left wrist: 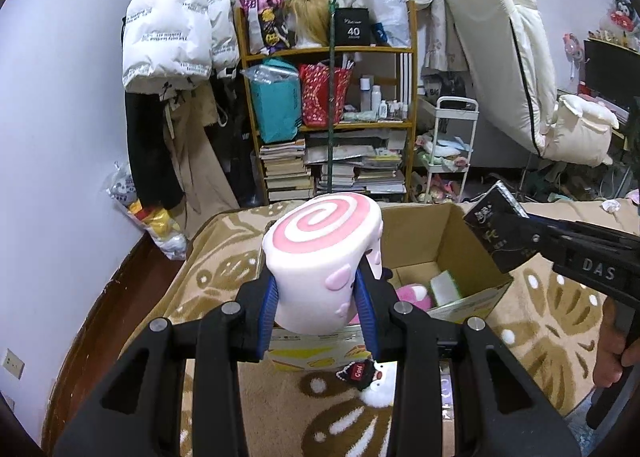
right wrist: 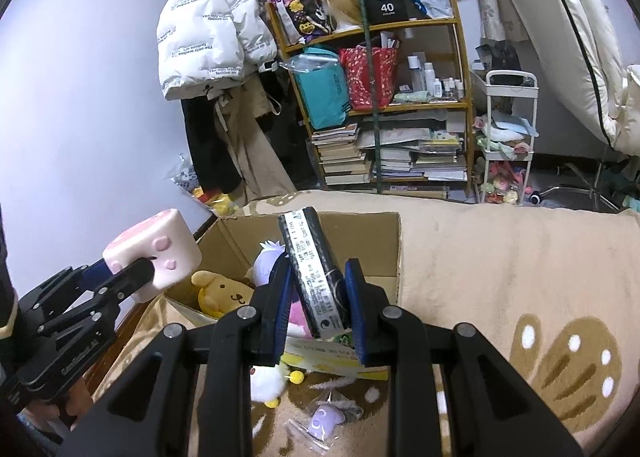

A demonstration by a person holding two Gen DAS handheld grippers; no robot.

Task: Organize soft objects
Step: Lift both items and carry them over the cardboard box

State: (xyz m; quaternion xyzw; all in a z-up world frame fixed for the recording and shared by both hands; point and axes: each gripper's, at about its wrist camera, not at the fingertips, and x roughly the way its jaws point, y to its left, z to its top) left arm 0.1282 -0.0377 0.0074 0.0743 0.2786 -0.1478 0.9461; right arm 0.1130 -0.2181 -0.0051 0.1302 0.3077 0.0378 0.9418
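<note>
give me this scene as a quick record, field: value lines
left hand-held gripper: shut on pink swirl squishy, held above the box's near edge
right hand-held gripper: shut on black tissue pack, held above the box
cardboard box: open, on beige blanket
in box: yellow dog plush, white sponge
outside box: bagged purple toy

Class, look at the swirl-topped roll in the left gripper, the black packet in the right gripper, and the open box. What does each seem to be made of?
Swirl roll: probably soft foam with a smooth matte skin; its sides dent where the left gripper squeezes it.
Black packet: likely thin glossy plastic wrap with a printed label, held by the right gripper; contents unknown.
Box: brown corrugated cardboard, matte, with raw folded flaps.
</note>
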